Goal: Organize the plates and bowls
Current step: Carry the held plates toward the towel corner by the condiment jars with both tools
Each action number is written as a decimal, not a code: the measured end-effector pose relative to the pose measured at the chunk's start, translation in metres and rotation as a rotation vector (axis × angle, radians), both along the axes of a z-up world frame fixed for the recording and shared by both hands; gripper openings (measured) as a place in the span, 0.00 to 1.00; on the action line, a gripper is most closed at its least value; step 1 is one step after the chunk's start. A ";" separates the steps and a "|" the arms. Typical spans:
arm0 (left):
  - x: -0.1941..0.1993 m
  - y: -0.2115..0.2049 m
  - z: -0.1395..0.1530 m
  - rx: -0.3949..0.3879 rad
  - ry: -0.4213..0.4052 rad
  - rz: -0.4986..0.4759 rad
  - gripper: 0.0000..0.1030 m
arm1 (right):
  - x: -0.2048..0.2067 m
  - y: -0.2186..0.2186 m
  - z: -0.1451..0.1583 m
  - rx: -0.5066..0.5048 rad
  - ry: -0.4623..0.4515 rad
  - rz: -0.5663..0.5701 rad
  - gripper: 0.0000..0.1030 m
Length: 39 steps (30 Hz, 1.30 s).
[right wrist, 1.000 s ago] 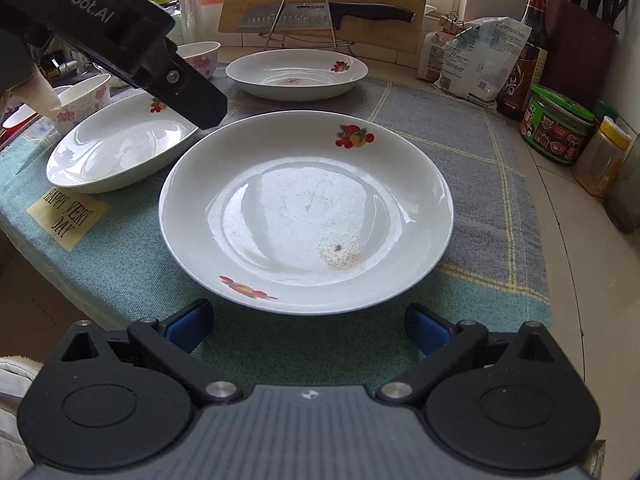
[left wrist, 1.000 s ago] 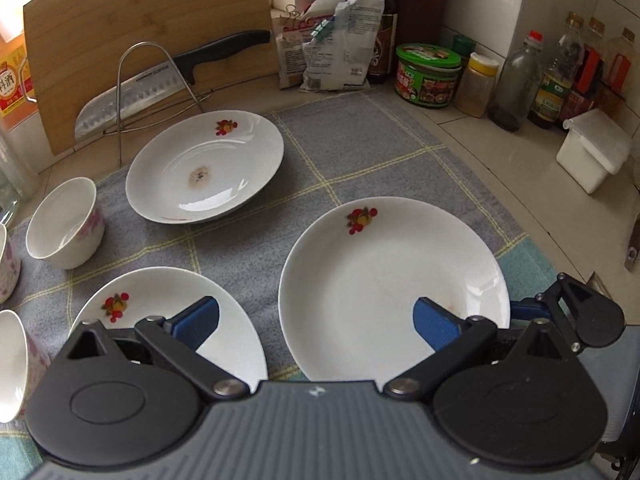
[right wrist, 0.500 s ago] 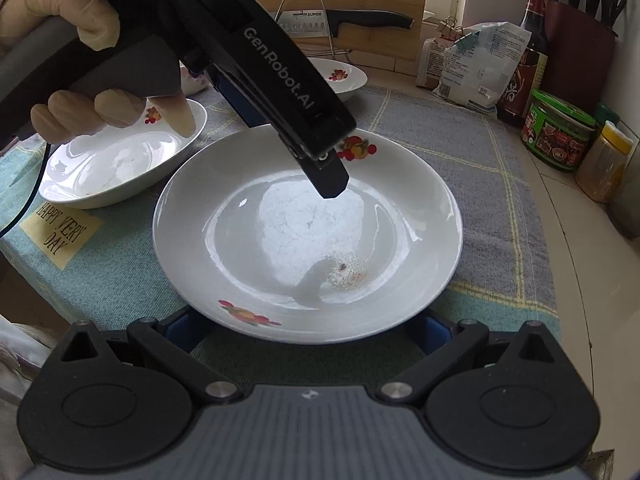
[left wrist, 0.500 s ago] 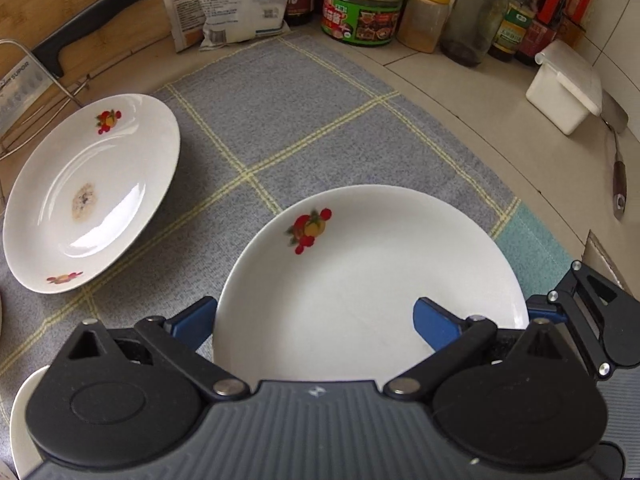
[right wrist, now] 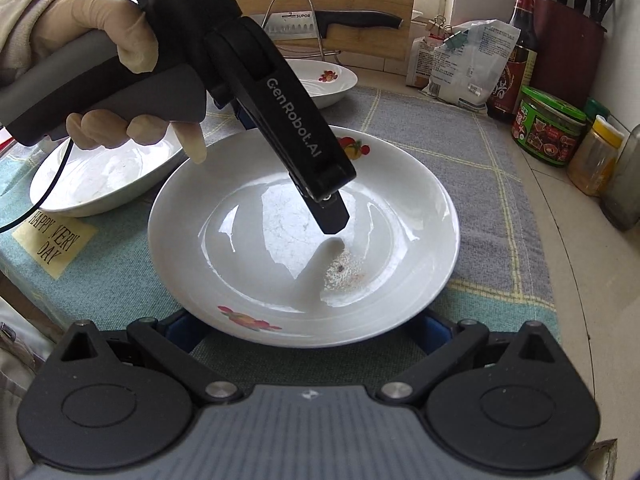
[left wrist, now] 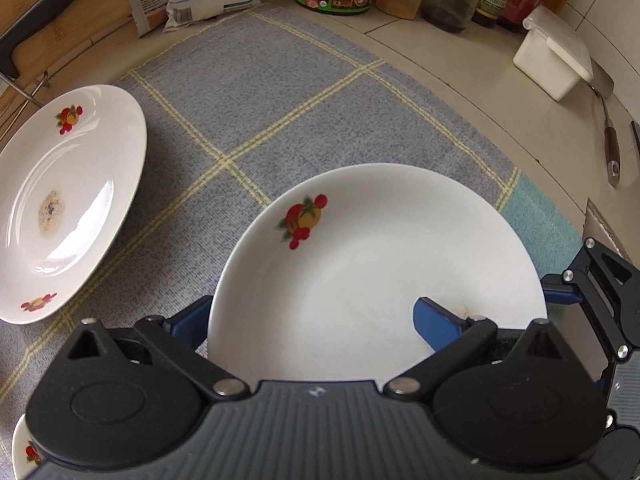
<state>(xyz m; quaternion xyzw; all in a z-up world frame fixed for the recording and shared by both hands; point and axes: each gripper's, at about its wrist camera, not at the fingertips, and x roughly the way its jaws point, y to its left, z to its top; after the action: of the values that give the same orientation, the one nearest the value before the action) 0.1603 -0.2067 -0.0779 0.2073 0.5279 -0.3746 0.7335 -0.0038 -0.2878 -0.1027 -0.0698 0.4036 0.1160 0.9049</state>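
Straddling the near plate (left wrist: pixel 376 264) on the grey mat (left wrist: pixel 280 92), the left gripper (left wrist: pixel 312 320) stands spread, as does the right gripper (right wrist: pixel 304 326) (fingers under its rim); uneven closing could tip or chip it

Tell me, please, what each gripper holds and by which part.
Nothing is gripped: the open left gripper straddles the large plate at its rim; the open right gripper sits at its near edge.

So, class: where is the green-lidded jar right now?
In the right wrist view the green-lidded jar stands at the right, off the grey cloth, between the dark sauce bottle and the yellow-capped jar, beyond the large plate.
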 end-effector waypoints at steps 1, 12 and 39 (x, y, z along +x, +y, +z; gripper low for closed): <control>0.000 0.001 0.000 -0.004 0.000 -0.011 0.99 | 0.000 0.000 0.000 0.000 -0.001 -0.001 1.00; -0.001 0.006 -0.001 -0.027 -0.020 -0.072 0.99 | -0.010 0.002 -0.001 0.011 -0.043 -0.020 1.00; 0.038 -0.001 0.006 -0.086 0.278 -0.209 0.99 | -0.009 0.002 -0.002 -0.004 -0.074 0.041 1.00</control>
<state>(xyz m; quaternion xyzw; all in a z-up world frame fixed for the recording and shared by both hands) 0.1983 -0.2081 -0.0721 0.1759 0.5834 -0.4959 0.6187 -0.0130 -0.2861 -0.1043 -0.0842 0.3685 0.1312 0.9165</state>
